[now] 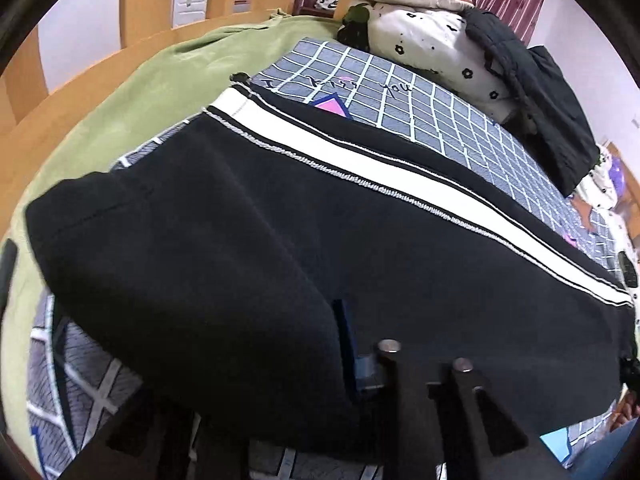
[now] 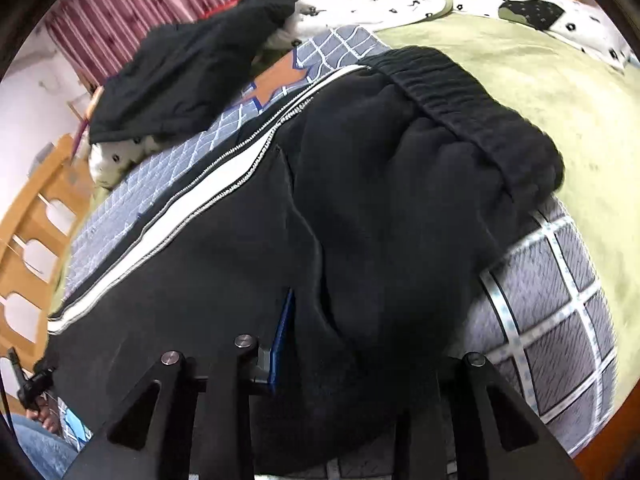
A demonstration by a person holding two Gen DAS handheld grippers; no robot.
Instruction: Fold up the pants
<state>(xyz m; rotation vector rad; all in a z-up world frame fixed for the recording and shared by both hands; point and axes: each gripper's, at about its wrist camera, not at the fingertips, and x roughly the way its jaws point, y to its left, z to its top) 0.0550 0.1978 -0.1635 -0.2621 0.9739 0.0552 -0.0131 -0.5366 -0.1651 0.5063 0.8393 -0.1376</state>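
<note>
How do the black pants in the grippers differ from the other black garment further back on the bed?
The pants carry a white side stripe; the black garment looks plain. The pants lie stretched out on the grid-pattern bedding; the garment sits crumpled against the flower-print quilt. The pants drape over the fingers of the left gripper and right gripper; the garment lies untouched. Both are dark fabric on the same bed.

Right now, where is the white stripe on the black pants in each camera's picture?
Left wrist: the white stripe runs from upper left to the right edge.
Right wrist: the white stripe runs along the left, from upper middle to lower left.
Shared landmark: the black jacket on the bed.
</note>
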